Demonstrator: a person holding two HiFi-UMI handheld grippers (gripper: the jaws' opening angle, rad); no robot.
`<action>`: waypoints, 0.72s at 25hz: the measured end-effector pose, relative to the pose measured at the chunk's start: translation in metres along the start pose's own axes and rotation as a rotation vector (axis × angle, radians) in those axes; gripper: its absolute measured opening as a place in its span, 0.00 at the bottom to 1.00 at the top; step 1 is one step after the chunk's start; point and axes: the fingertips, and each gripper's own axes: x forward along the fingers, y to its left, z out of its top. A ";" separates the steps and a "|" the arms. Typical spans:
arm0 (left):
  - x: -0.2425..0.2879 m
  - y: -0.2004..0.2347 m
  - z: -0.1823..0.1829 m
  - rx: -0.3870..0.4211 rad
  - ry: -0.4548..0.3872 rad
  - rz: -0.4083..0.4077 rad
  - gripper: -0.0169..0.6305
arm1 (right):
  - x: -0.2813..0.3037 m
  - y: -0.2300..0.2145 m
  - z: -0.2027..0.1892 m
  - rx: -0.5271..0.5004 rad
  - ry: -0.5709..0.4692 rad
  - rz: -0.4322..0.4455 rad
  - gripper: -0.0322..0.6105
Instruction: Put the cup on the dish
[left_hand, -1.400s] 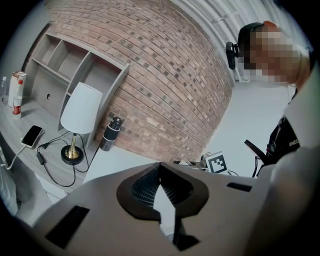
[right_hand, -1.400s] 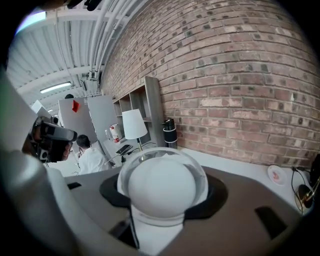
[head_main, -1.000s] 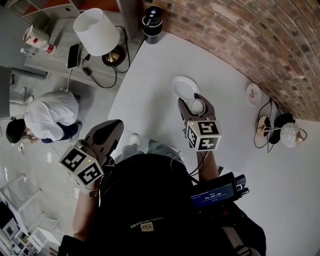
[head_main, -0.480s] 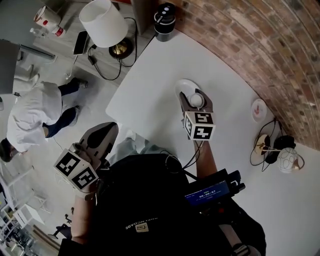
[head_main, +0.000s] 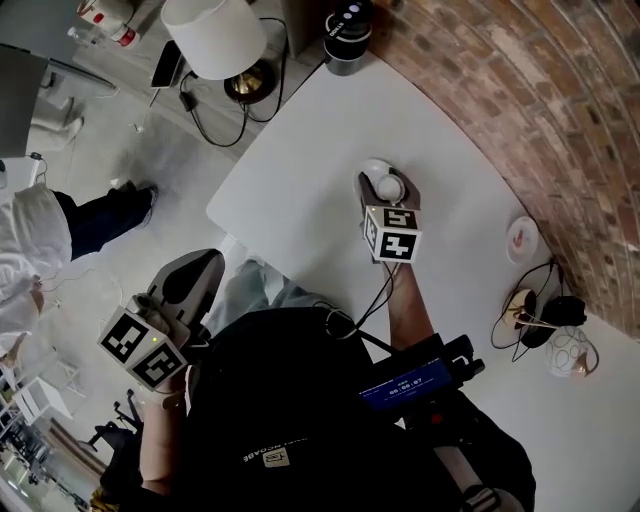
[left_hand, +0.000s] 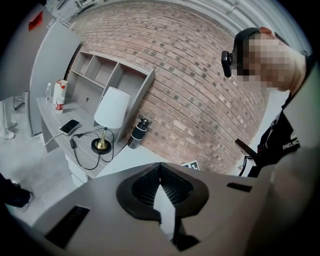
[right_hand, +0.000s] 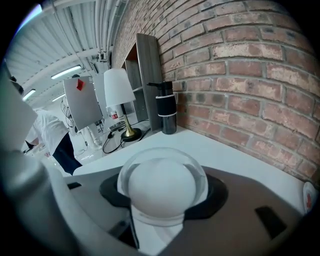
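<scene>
At the table's near left edge, off the white top, the left claw (head_main: 203, 265) hangs idle over the floor. Its tips are pressed together with nothing between them, well apart from the work. A white lamp (head_main: 213, 35) and a dark flask (head_main: 347, 22) stand toward the far end of the table (head_main: 320, 120).

Near the middle of the table, the right claw (head_main: 386, 182) grips a small white cup (right_hand: 161, 187) at a moderate width, one jaw on each side. It points forward and down. The dish (head_main: 370, 167), a white saucer, lies directly beyond and beneath the cup. In the right gripper view its rim rings the cup almost evenly, which suggests the two are lined up. Whether the cup's base has met the dish yet cannot be told from either view. The cup looks round, with no handle showing, so its turn about its own axis should matter little. What remains appears to be a short, straight lowering and a release by the right claw, the nearer by far.

Farther right, a second small plate (head_main: 521, 240) sits by the brick wall, well clear of the action.
</scene>
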 end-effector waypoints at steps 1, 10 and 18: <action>0.001 0.000 -0.001 -0.005 0.002 0.007 0.03 | 0.005 -0.001 -0.003 -0.004 0.005 0.002 0.44; 0.006 0.002 -0.012 -0.042 0.012 0.059 0.03 | 0.040 -0.011 -0.028 -0.027 0.042 0.011 0.44; 0.009 0.004 -0.014 -0.061 0.015 0.094 0.03 | 0.064 -0.019 -0.039 -0.024 0.058 -0.001 0.44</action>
